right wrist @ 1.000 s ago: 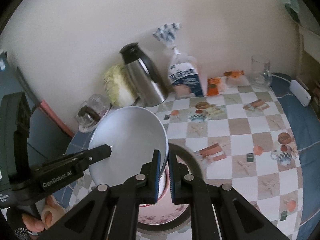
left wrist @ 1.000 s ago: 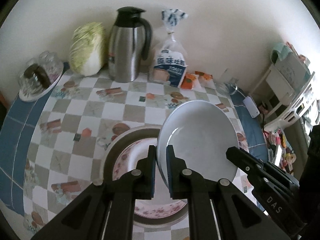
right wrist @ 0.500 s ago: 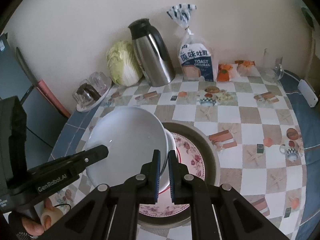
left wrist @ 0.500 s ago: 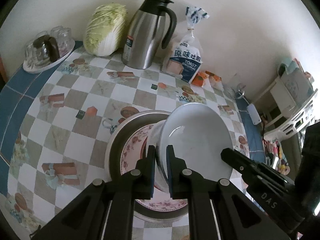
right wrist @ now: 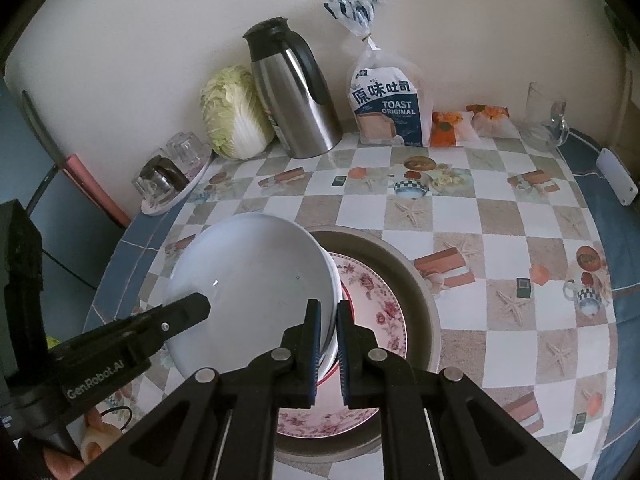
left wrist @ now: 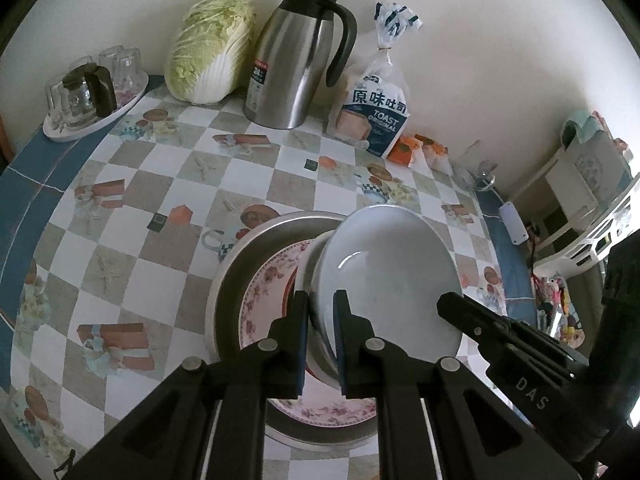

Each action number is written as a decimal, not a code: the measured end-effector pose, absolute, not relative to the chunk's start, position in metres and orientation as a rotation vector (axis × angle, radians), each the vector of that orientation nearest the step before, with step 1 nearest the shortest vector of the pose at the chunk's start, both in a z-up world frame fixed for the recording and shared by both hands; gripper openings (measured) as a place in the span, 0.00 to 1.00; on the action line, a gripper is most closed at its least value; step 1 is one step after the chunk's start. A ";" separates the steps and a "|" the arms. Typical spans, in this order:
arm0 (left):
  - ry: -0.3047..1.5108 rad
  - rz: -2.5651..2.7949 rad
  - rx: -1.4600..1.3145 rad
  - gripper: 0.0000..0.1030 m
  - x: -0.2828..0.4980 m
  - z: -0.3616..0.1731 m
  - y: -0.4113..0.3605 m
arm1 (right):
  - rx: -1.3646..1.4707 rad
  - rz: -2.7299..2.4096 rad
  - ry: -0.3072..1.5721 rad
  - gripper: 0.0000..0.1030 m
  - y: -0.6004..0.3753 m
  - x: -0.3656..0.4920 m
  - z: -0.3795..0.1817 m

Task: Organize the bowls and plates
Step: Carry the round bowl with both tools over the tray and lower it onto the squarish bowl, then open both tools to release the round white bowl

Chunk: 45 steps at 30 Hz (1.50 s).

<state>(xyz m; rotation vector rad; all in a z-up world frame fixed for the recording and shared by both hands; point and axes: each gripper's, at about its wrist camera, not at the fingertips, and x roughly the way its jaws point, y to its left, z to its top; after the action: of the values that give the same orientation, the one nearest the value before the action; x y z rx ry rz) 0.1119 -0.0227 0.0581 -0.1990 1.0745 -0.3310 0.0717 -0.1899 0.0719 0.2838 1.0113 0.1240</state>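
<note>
Landmark: the round grey metal tray point(left wrist: 236, 276) on the checked tablecloth point(left wrist: 132, 184); all positions below refer to it.
Held item: you hold a white, round, shallow ceramic bowl point(left wrist: 384, 276) over the tray, above the floral pink-and-white plate point(left wrist: 260, 304) lying in it.
Bowl attitude: tilted; the hollow faces up and toward both cameras. Being round, it has no long axis.
Left gripper point(left wrist: 322, 340): your fingers are closed on the bowl's rim, one pad inside, one outside.
Right gripper point(right wrist: 327, 348): likewise clamped on the opposite rim.
Contact with plate: cannot tell.
Behind the tray: steel vacuum jug point(left wrist: 296, 60), napa cabbage point(left wrist: 208, 48), toast bag point(left wrist: 376, 108).
</note>
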 end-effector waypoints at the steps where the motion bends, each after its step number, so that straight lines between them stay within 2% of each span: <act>1: 1.079 -0.324 -0.199 0.10 0.113 0.057 -0.023 | 0.288 0.125 1.014 0.09 -0.190 0.072 0.071; 13: 1.071 -0.307 -0.174 0.12 0.113 0.057 -0.026 | 0.296 0.123 1.014 0.08 -0.189 0.076 0.068; 17: 1.064 -0.318 -0.164 0.19 0.113 0.058 -0.028 | 0.289 0.119 1.013 0.08 -0.189 0.077 0.068; 22: 1.049 -0.317 -0.162 0.20 0.112 0.061 -0.028 | 0.293 0.120 1.002 0.08 -0.189 0.076 0.070; 30: 0.994 -0.344 -0.188 0.27 0.106 0.076 -0.023 | 0.282 0.116 0.971 0.10 -0.190 0.074 0.077; 31: 0.974 -0.348 -0.187 0.31 0.104 0.080 -0.022 | 0.279 0.114 0.963 0.10 -0.190 0.073 0.080; 35: 0.895 -0.343 -0.165 0.58 0.089 0.093 -0.017 | 0.274 0.103 0.929 0.10 -0.193 0.067 0.089; 36: 0.881 -0.328 -0.157 0.61 0.085 0.095 -0.015 | 0.273 0.098 0.926 0.10 -0.194 0.065 0.090; 37: 0.862 -0.299 -0.143 0.67 0.081 0.097 -0.011 | 0.271 0.093 0.926 0.13 -0.195 0.062 0.090; 38: 0.852 -0.279 -0.135 0.72 0.078 0.097 -0.007 | 0.270 0.086 0.928 0.21 -0.195 0.059 0.089; 39: 0.840 -0.259 -0.130 0.74 0.075 0.097 -0.003 | 0.267 0.078 0.931 0.26 -0.196 0.053 0.087; 41: 0.831 -0.234 -0.132 0.74 0.070 0.095 0.005 | 0.263 0.070 0.931 0.45 -0.196 0.046 0.085; 43: 0.837 -0.218 -0.135 0.77 0.065 0.089 0.014 | 0.265 0.063 0.928 0.52 -0.196 0.036 0.085; 45: 0.848 -0.204 -0.125 0.87 0.062 0.081 0.020 | 0.266 0.055 0.920 0.57 -0.196 0.028 0.085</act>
<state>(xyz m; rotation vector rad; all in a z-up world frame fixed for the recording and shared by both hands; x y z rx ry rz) 0.0617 0.0201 0.0814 -0.1252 0.8484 -0.2040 0.0277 -0.1959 0.0854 0.2662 0.9201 0.0548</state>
